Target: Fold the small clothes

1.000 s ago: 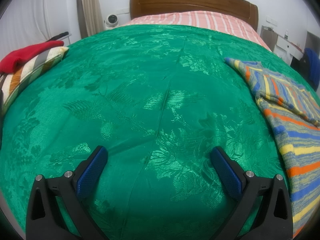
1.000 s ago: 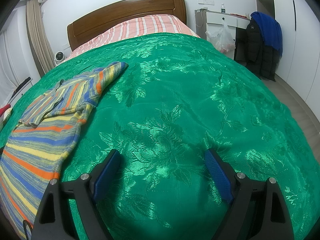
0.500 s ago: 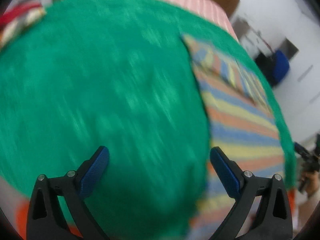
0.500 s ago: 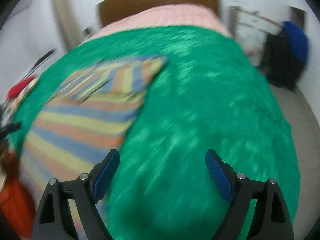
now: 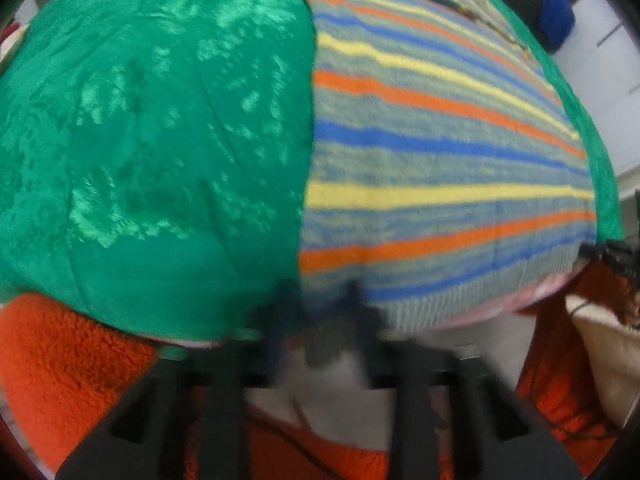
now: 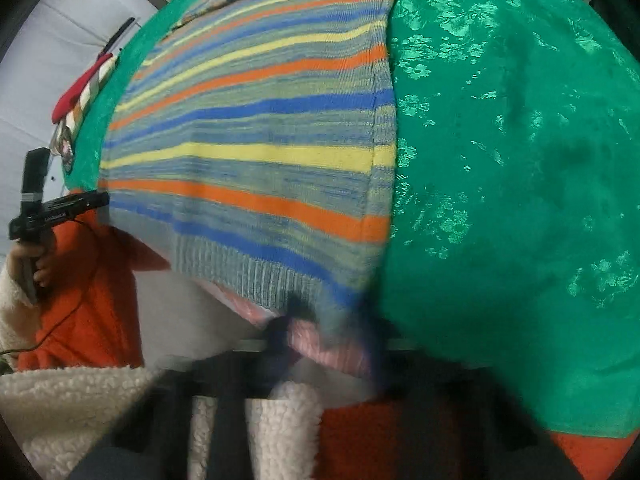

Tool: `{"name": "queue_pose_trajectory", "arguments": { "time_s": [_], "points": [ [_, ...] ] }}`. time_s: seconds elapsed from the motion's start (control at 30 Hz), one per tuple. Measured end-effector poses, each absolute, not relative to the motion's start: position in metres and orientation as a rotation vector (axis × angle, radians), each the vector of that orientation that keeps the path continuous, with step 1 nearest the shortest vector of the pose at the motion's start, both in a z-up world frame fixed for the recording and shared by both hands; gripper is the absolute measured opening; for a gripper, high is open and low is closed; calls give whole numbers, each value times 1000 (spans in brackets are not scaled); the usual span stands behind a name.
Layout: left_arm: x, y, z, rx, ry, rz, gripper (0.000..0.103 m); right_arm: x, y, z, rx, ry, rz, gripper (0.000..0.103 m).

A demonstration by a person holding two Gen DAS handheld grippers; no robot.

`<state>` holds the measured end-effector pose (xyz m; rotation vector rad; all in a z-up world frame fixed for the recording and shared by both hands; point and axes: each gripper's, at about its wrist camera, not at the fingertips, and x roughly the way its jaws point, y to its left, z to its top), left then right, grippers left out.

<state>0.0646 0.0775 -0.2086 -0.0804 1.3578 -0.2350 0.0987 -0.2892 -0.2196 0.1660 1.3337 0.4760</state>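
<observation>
A striped sweater (image 5: 440, 152) in blue, yellow and orange lies flat on the green bedspread (image 5: 160, 120), its ribbed hem at the bed's near edge. My left gripper (image 5: 318, 308) is blurred; its jaws are closing, with the hem's left corner between them. In the right wrist view the same sweater (image 6: 260, 140) fills the left half. My right gripper (image 6: 328, 332), also blurred, has its jaws closing, with the hem's right corner and a bit of pink sheet between them. The left gripper (image 6: 60, 208), held in a hand, shows at that view's left edge.
The person's orange and cream fleece (image 5: 60, 360) fills the bottom of both views, close against the bed's edge. A red cloth on a striped pillow (image 6: 80, 88) lies at the bed's far left. Dark and blue clothes (image 5: 552, 12) hang beyond the bed.
Both grippers swung from the bare bedspread towards the sweater and tipped steeply down over the bed's near edge. Both sets of jaws went from wide open to nearly together at the hem corners.
</observation>
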Motion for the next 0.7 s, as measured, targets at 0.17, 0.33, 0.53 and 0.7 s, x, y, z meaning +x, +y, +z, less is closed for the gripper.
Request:
{"name": "queue_pose_trajectory", "arguments": {
  "time_s": [0.17, 0.33, 0.53, 0.7],
  "points": [
    [63, 92, -198, -164, 1354, -292, 2, 97, -294, -200, 211, 1295, 496, 7],
    [79, 119, -159, -354, 1259, -382, 1, 98, -308, -166, 322, 1192, 534, 7],
    [153, 143, -126, -483, 1096, -367, 1, 147, -321, -138, 432, 1051, 555, 7],
    [252, 131, -106, -468, 1002, -325, 1, 228, -329, -115, 434, 921, 483, 7]
  ]
}}
